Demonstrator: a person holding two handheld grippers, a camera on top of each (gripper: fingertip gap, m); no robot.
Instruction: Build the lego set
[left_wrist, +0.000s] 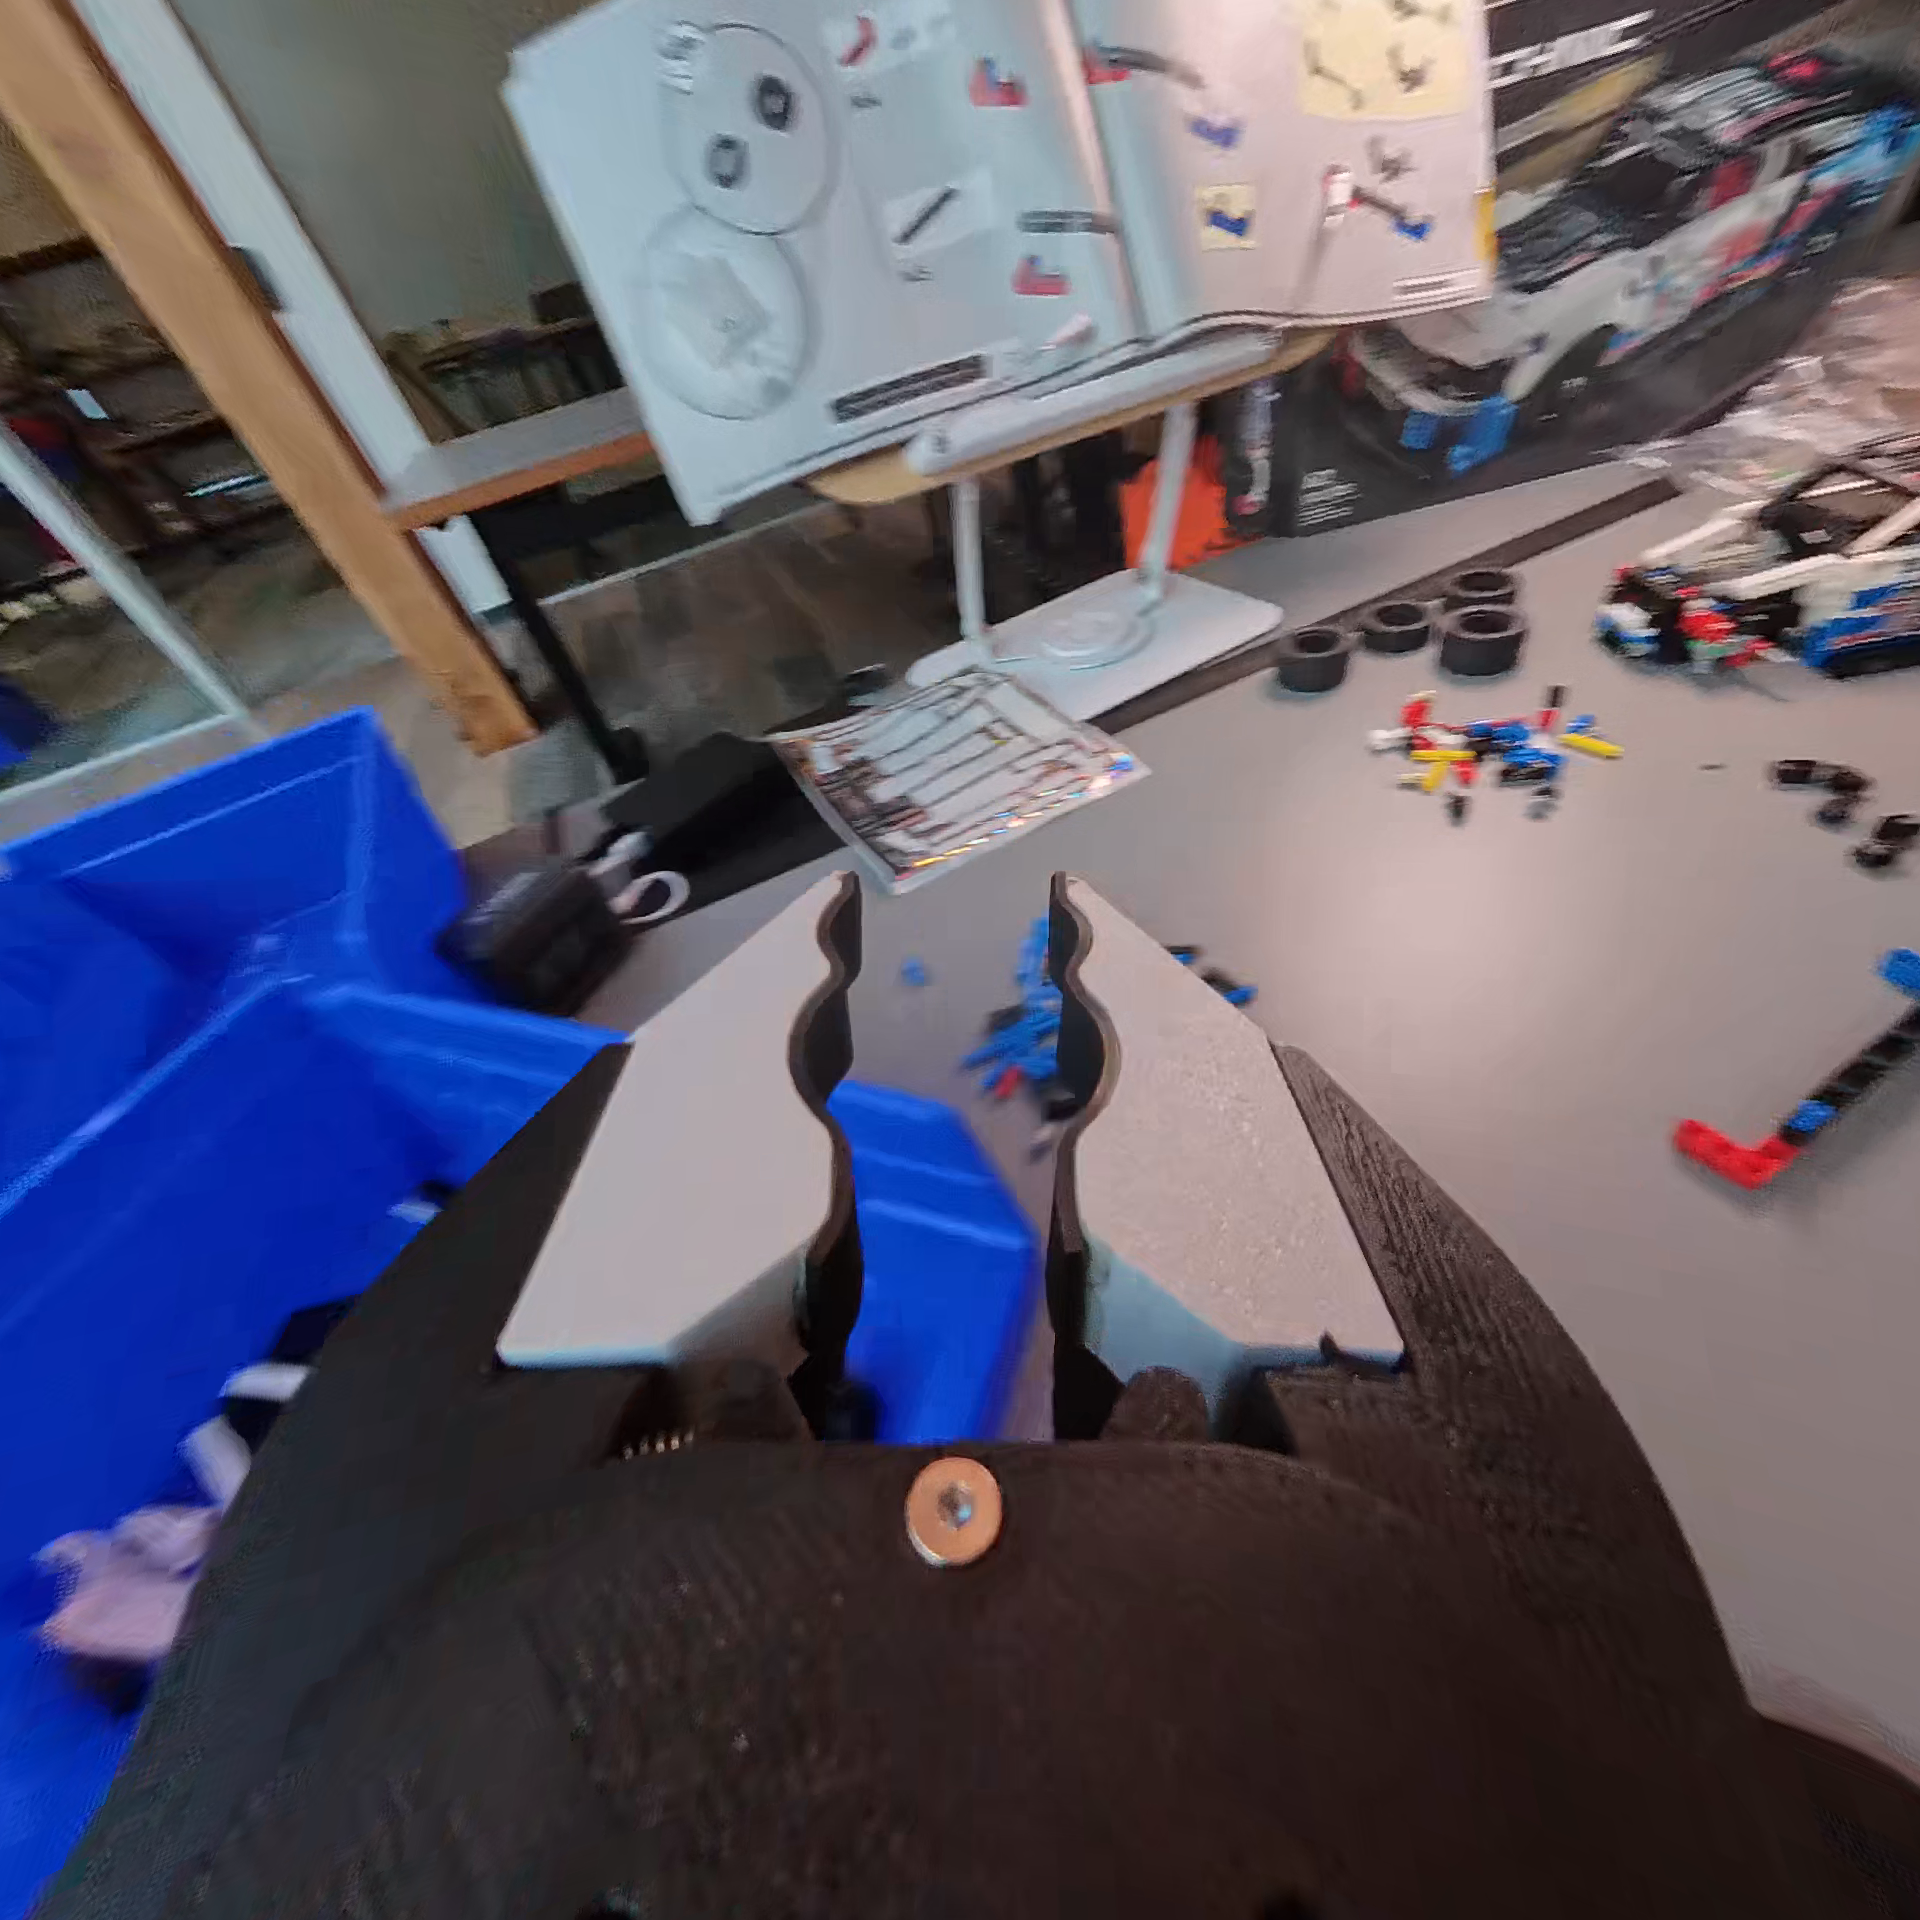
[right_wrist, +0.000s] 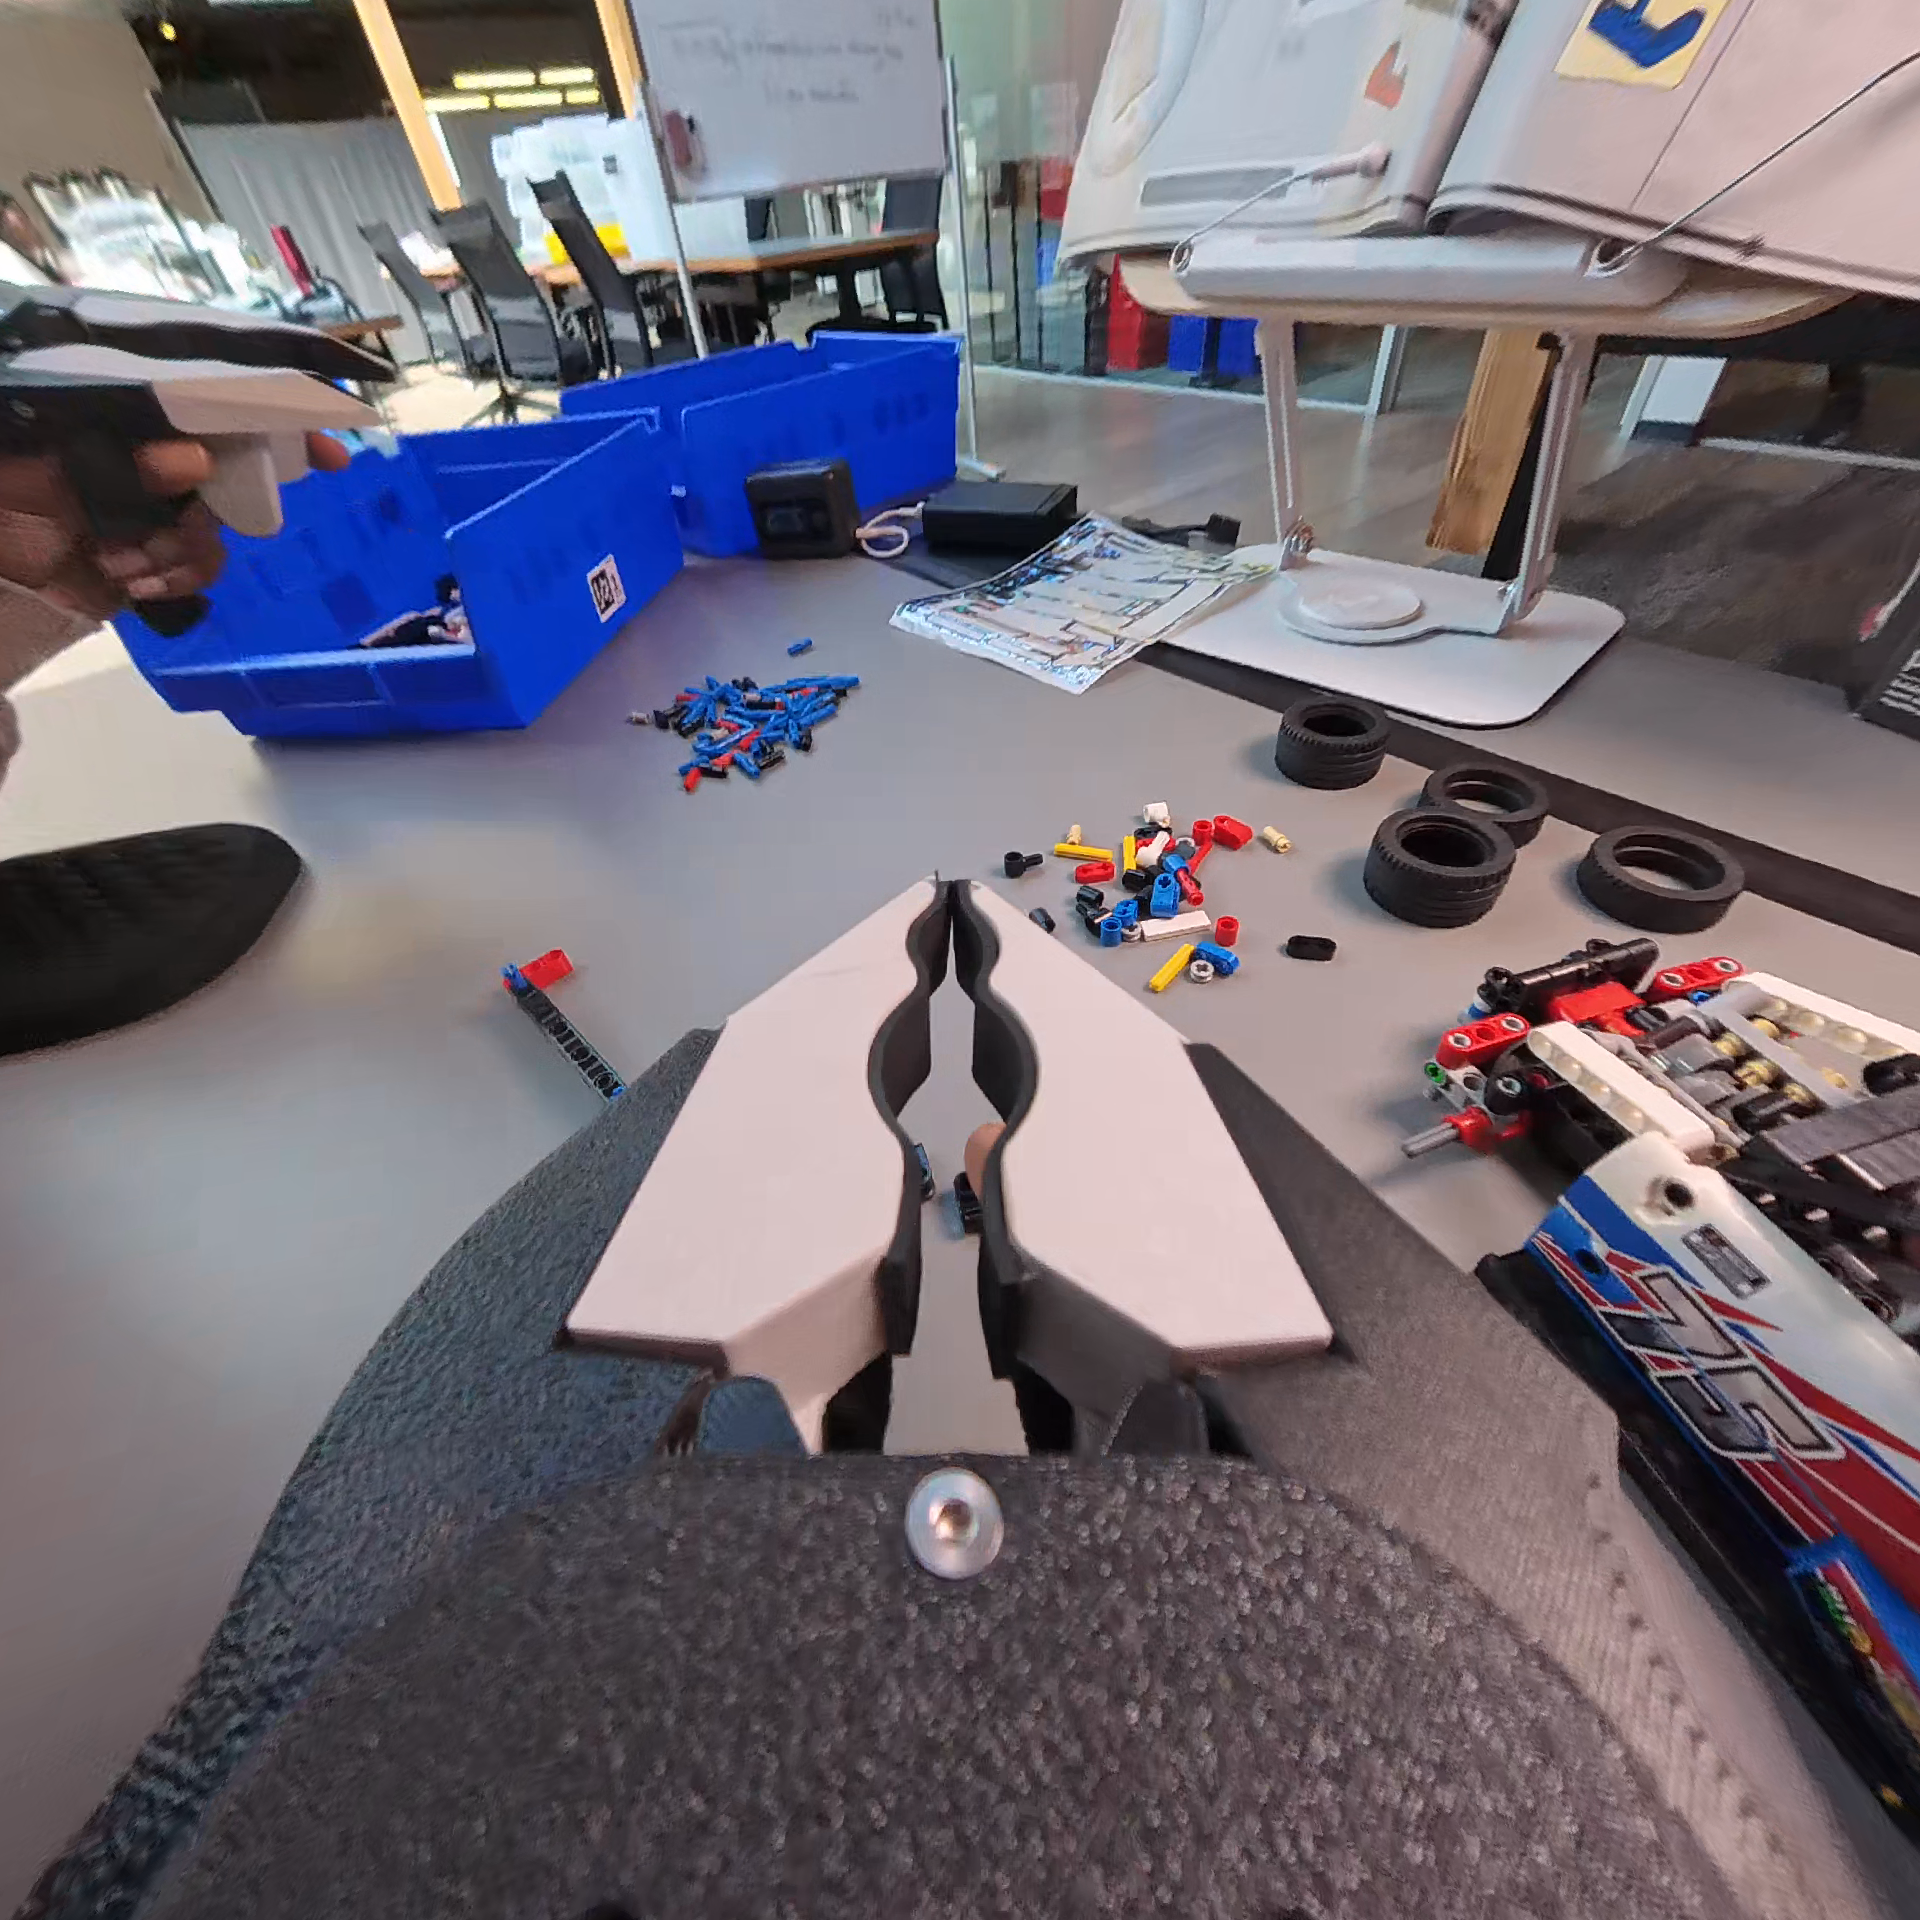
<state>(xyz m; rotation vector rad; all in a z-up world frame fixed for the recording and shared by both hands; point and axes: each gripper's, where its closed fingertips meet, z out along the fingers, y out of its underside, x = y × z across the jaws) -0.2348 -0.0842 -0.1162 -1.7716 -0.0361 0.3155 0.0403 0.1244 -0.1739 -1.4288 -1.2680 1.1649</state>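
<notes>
My left gripper (left_wrist: 956, 894) is open and empty, raised over the table's left edge beside the blue bins (left_wrist: 208, 1039). It also shows in the right wrist view (right_wrist: 369, 400), held by a hand. My right gripper (right_wrist: 951, 888) is shut with nothing seen at its tips, low over the grey table (right_wrist: 364, 1143). The partly built car (right_wrist: 1662, 1143) lies to its right. A pile of mixed small parts (right_wrist: 1153, 883) lies just ahead. A pile of blue pins (right_wrist: 758, 717) lies farther off. A black beam with a red end piece (right_wrist: 561, 1018) lies to the left.
Several black tyres (right_wrist: 1439, 868) lie ahead right. The open instruction book (left_wrist: 997, 208) rests on a white stand (right_wrist: 1382, 613), with a sticker sheet (right_wrist: 1081, 603) beside it. Blue bins (right_wrist: 416, 582) line the far left. A black pad (right_wrist: 125, 925) lies at the left edge. The left gripper is farther from the partly built car (right_wrist: 1662, 1143), some 50 centimeters, than the right, some 15 centimeters. The left camera catches it too, in the left wrist view (left_wrist: 1828, 570).
</notes>
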